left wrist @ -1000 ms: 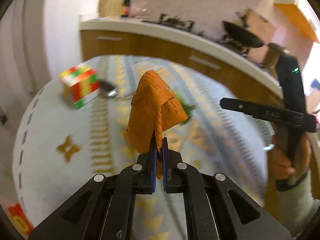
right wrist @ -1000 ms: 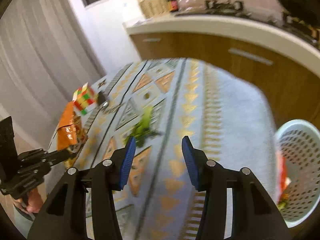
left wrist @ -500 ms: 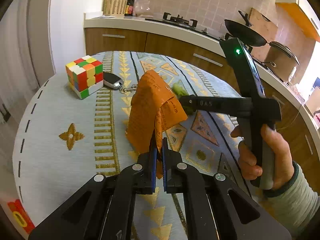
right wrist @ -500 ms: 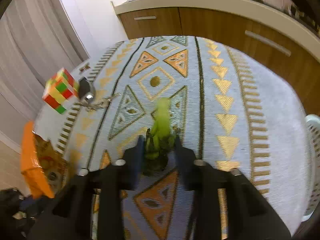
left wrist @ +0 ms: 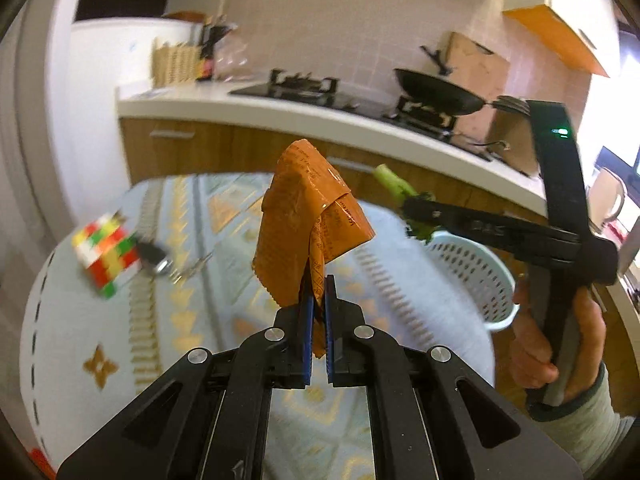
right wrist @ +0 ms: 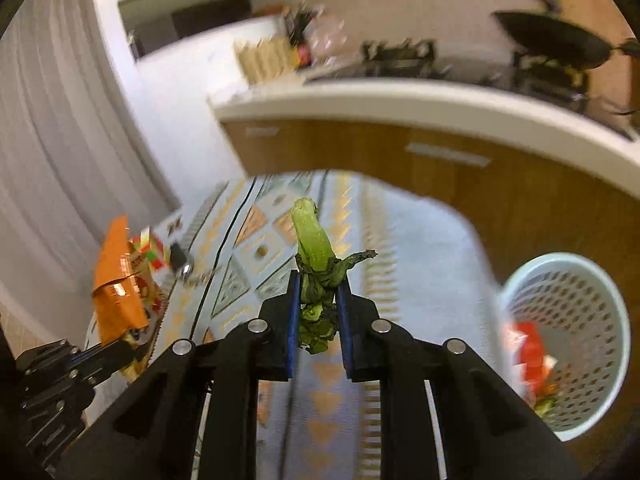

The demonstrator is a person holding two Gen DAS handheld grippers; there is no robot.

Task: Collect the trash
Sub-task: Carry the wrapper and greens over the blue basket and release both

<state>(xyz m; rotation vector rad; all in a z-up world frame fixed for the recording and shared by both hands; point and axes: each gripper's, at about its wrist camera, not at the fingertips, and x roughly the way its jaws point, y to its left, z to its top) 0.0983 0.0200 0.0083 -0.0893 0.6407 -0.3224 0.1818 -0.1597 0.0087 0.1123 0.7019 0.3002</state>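
Observation:
My left gripper (left wrist: 316, 296) is shut on an orange snack wrapper (left wrist: 304, 220) and holds it up above the patterned tablecloth (left wrist: 192, 280). My right gripper (right wrist: 318, 296) is shut on a wilted green vegetable scrap (right wrist: 314, 248), lifted off the table. In the left wrist view the right gripper (left wrist: 416, 204) holds the scrap (left wrist: 394, 184) just above and left of a pale blue perforated basket (left wrist: 472, 272). In the right wrist view the basket (right wrist: 568, 312) stands at the right table edge with red and green trash inside. The wrapper (right wrist: 116, 280) shows at left.
A colourful puzzle cube (left wrist: 106, 248) and a car key (left wrist: 154, 258) lie on the left of the table. Wooden kitchen cabinets (right wrist: 440, 168) with a white counter, a stove and a black wok (left wrist: 436, 92) stand behind. A red item (left wrist: 38, 458) sits at the near left edge.
My right gripper closed on the green scrap and lifted it off the table, moving toward the basket. My left gripper rose, still holding the orange wrapper.

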